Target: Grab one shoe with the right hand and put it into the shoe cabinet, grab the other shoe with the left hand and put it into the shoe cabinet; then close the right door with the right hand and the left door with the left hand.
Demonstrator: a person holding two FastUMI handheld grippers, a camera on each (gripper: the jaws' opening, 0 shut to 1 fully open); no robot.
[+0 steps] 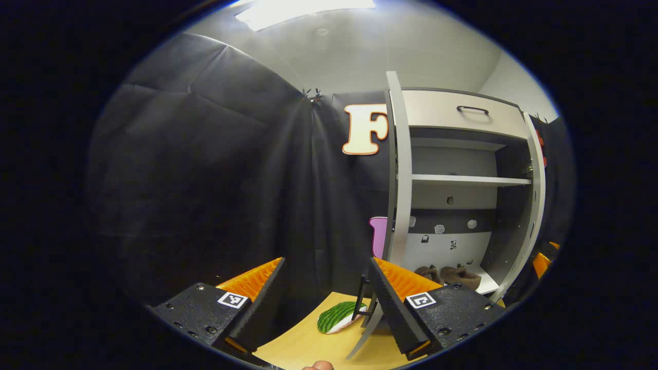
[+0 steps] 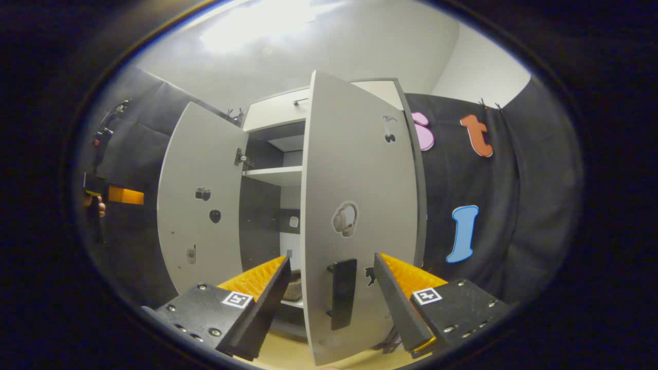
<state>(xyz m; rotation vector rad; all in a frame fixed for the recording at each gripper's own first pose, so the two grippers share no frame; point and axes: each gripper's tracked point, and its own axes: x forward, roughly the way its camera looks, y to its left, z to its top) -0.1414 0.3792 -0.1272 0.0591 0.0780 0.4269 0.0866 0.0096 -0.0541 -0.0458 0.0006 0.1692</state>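
black cloth walls close the booth around a pale wooden tabletop [image 1: 318,347], and on it i see the shoe cabinet [image 1: 462,169] with both doors swung out. from the left gripper view, my left gripper [image 1: 326,303] has its jaws released, nothing between them, hanging over the tabletop near the left door [image 1: 400,169], which i see edge-on. both brown shoes [image 1: 452,276] sit side by side on the cabinet's bottom shelf. a green striped piece [image 1: 336,316] lies on the tabletop just by the door's foot.

from the right gripper view, my right gripper [image 2: 331,295] is spread wide, jaws either side of the right door [image 2: 360,205] and its dark handle [image 2: 342,293], touching neither as far as i can tell. one shoe [image 2: 294,288] peeks from behind the door edge. the left door [image 2: 200,200] stands open beyond, and the other gripper [image 2: 121,195] shows far left.
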